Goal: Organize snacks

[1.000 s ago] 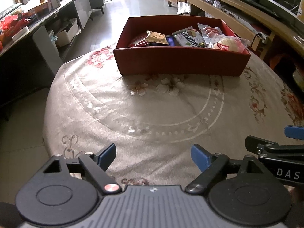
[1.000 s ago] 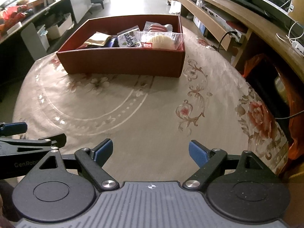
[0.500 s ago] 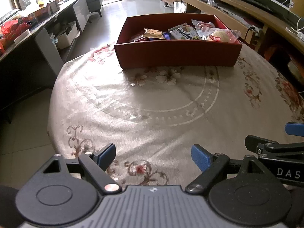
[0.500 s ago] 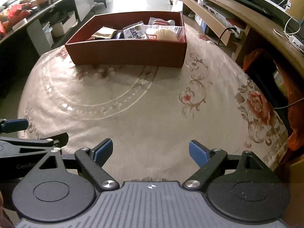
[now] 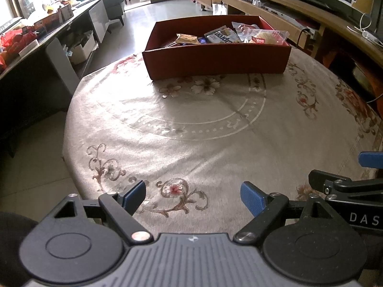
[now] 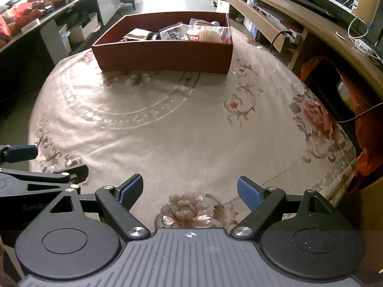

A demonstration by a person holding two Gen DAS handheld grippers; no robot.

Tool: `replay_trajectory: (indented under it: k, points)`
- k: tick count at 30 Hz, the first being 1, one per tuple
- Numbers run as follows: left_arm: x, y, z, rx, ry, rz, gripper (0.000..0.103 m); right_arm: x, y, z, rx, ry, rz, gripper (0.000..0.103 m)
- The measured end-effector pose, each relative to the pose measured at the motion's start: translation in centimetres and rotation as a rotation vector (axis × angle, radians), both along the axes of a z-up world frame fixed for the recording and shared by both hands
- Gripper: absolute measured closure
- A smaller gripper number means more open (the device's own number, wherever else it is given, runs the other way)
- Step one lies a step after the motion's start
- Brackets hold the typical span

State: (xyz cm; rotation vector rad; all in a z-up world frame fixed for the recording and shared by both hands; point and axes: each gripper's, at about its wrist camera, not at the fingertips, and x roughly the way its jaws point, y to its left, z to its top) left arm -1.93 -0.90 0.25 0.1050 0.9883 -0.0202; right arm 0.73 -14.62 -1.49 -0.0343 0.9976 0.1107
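A red box (image 5: 215,59) stands at the far side of the round table and holds several snack packets (image 5: 225,35). It also shows in the right wrist view (image 6: 165,57) with the snack packets (image 6: 189,33) inside. My left gripper (image 5: 193,197) is open and empty, low over the near table edge. My right gripper (image 6: 190,191) is open and empty, also at the near edge, far from the box. Each gripper shows at the side of the other's view.
The table wears a beige flowered cloth (image 5: 203,124). A dark counter with clutter (image 5: 28,45) runs along the left. A wooden TV bench (image 6: 299,16) runs along the right, with an orange bag (image 6: 320,71) beside the table.
Both grippers have pulled back from the box toward the near table edge. The box looks smaller and farther. Both stay open.
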Motion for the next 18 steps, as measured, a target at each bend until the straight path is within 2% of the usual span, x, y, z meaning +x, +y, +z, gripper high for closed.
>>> replay_trajectory:
  k: [18]
  points:
    - [-0.88,0.13,-0.02,0.013,-0.016,-0.002,0.013,-0.78,0.43,0.07,-0.006,-0.002,0.003,0.013]
